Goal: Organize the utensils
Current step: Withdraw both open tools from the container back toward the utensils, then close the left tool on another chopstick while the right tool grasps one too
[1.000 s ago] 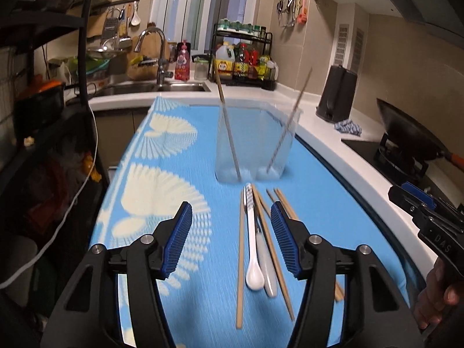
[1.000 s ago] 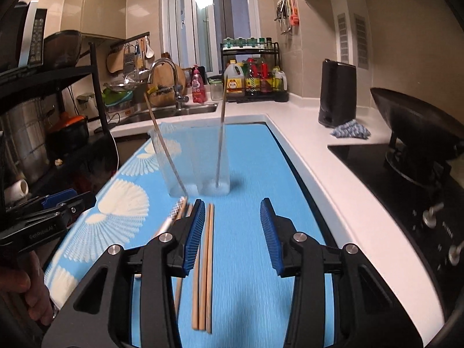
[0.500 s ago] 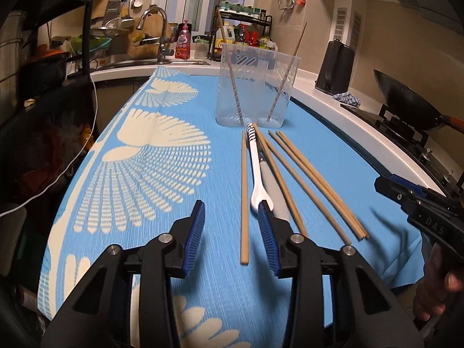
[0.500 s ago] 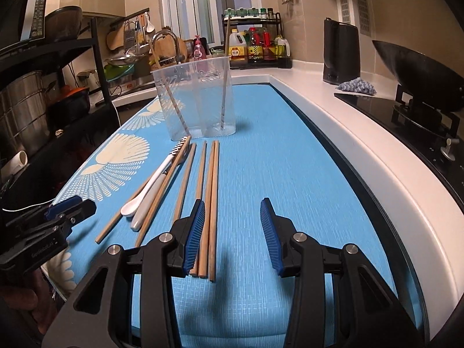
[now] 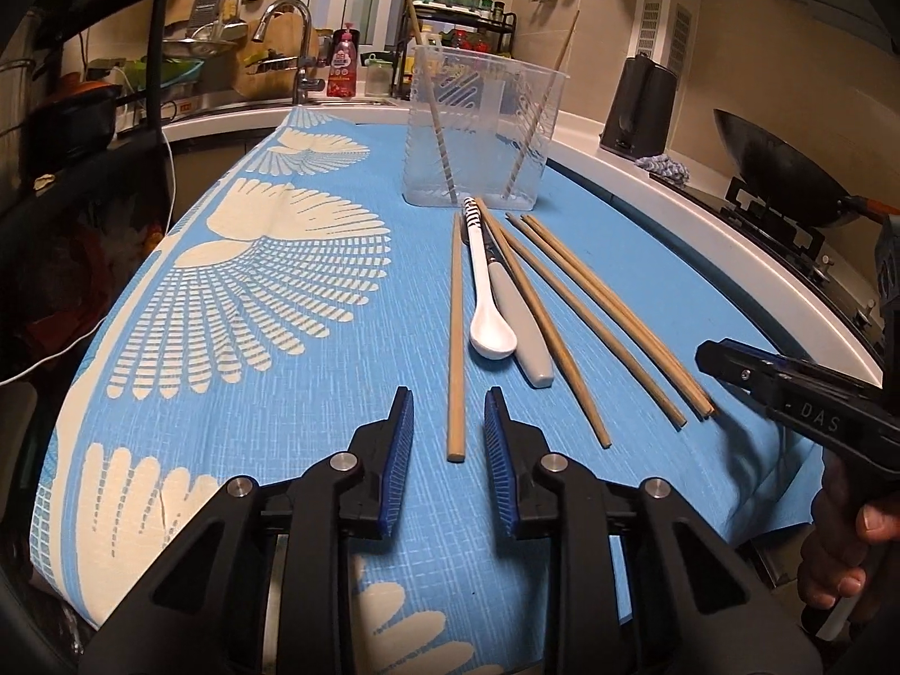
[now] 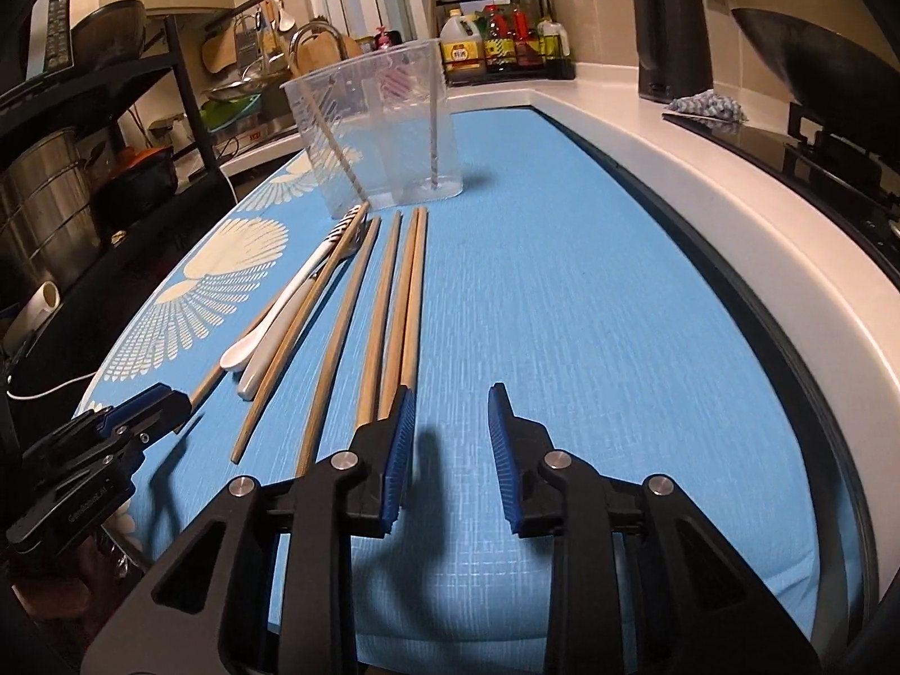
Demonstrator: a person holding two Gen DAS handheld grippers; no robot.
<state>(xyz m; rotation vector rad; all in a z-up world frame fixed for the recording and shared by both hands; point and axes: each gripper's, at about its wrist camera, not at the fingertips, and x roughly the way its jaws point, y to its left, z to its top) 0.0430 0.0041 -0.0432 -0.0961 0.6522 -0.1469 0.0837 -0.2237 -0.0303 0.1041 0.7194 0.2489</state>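
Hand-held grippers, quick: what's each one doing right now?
Left hand-held gripper: open, jaws just closing around a lone chopstick's near end, not gripping.
Right hand-held gripper: open, jaws just closing, nothing between them.

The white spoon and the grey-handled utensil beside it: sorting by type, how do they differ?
The white spoon shows its bowl toward the camera and has a striped handle end; the grey-handled utensil shows a plain, wider grey handle, its working end hidden. Both lie flat, touching, on the blue cloth.
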